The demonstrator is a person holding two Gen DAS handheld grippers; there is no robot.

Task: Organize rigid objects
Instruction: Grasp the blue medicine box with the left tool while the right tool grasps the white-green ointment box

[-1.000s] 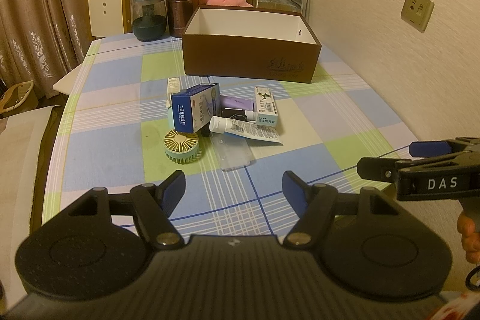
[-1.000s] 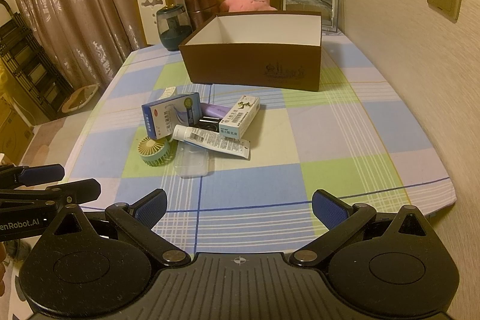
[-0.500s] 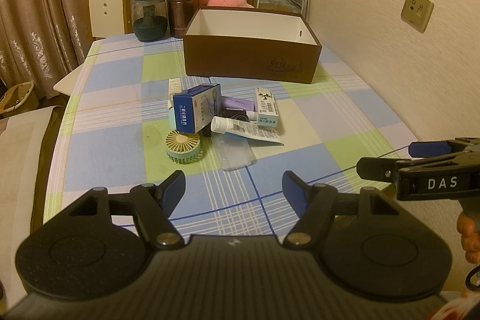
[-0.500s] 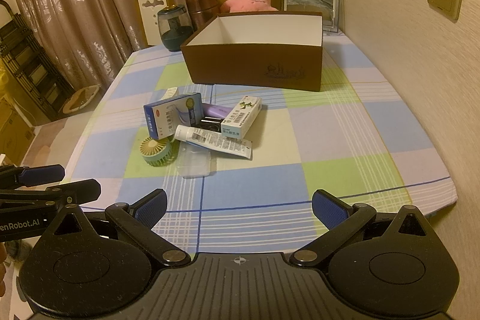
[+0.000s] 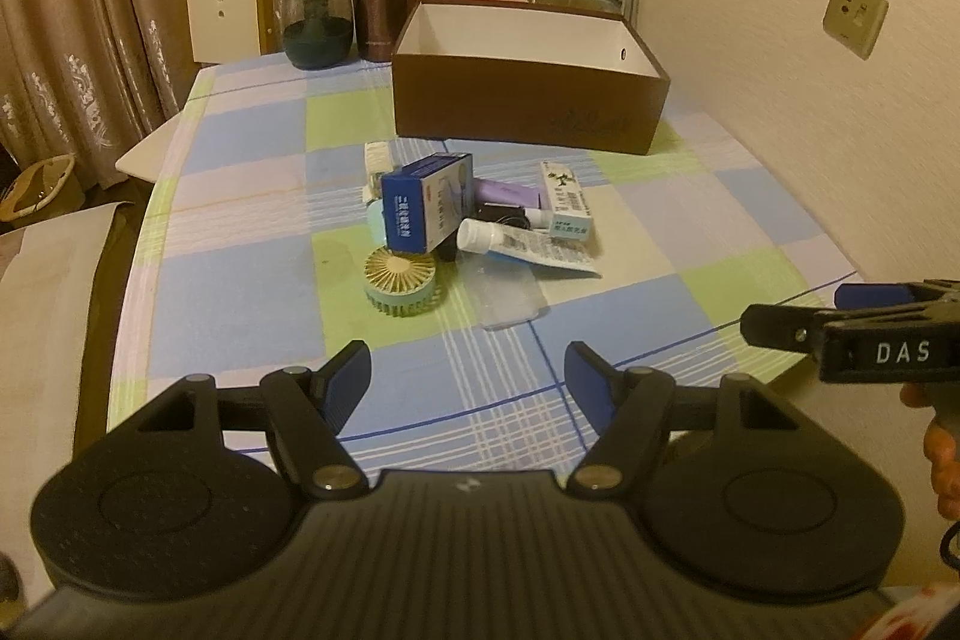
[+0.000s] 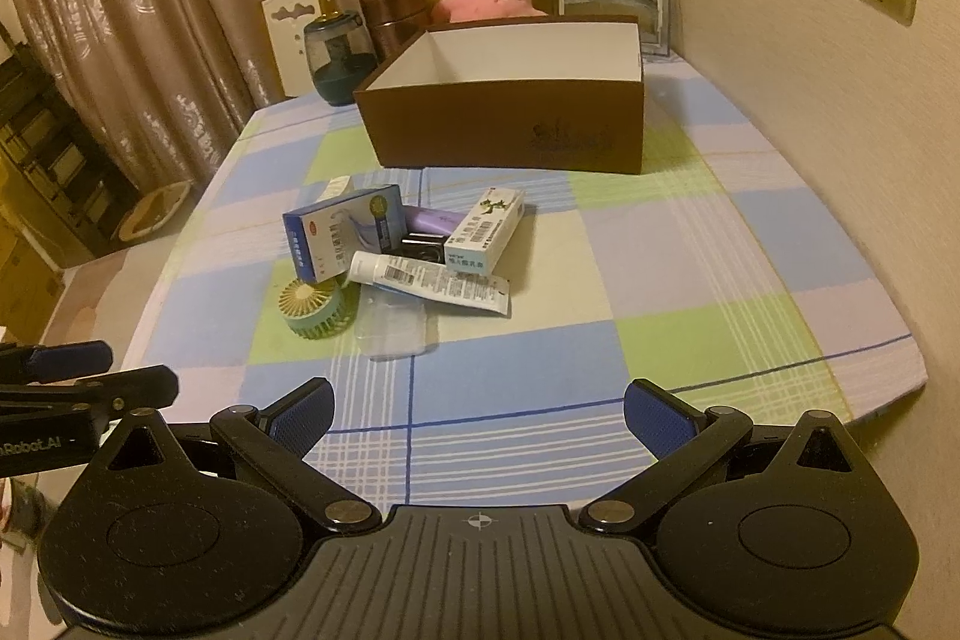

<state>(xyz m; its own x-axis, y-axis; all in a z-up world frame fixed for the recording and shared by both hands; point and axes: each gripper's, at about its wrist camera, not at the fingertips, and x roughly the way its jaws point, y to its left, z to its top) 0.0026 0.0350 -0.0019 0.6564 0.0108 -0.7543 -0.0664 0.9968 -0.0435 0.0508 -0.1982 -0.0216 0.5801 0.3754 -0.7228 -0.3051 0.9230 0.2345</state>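
since a moment ago your left gripper (image 5: 468,376) has eased toward the heap, so the clutter sits a little larger in its view; nothing on the table has shifted, and your right gripper (image 6: 477,415) has hardly moved. both claws are spread wide with nothing between the pads.

the things to sort lie in one pile on the checked tablecloth (image 5: 240,280), mid-table, ahead of and beyond both claws, with the open brown box (image 5: 528,100) farther off behind it, empty as far as you can see.

nearest to you are the round green fan (image 5: 401,286) and the clear case (image 5: 507,295) just right of it. behind them the blue carton (image 5: 423,205) stands propped on the pile, the white tube (image 5: 528,250) lies with its cap to the left and its long axis running left to right, and the white-green carton (image 5: 567,208) runs near to far.

from the left wrist view the fan is almost dead ahead, slightly left of centre; from the right wrist view the whole pile sits left of centre. so your left hand looks the nearer one for the fan or blue carton. for the tube, i'd judge you should close across its narrow width, not along it.
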